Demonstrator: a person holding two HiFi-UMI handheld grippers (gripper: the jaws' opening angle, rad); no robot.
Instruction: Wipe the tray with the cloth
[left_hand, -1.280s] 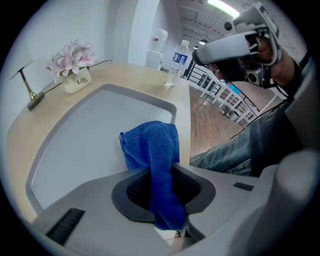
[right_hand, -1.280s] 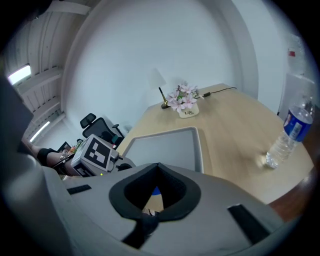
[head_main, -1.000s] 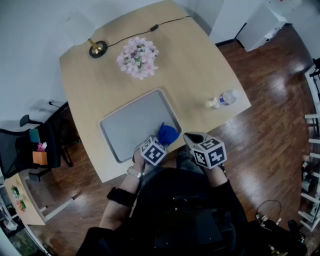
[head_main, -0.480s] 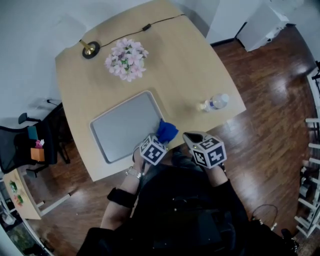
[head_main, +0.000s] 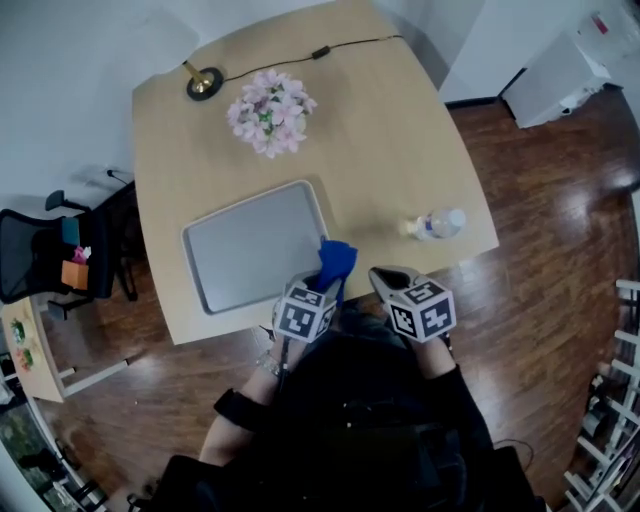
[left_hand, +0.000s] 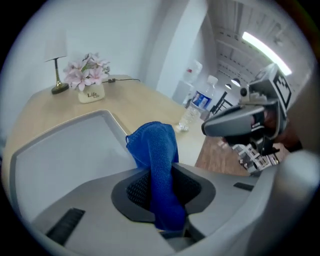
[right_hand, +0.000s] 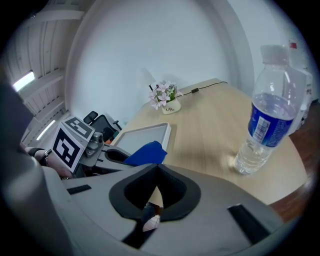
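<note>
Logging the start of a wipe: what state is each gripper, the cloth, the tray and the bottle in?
left gripper: shut on cloth
right gripper: shut, empty
cloth: bunched, clamped between the left jaws
tray: flat on table, bare
bottle: upright, capped

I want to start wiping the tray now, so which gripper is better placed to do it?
Left. The left gripper clamps the blue cloth right at the tray's near corner; the right gripper is shut and empty, off toward the water bottle.
</note>
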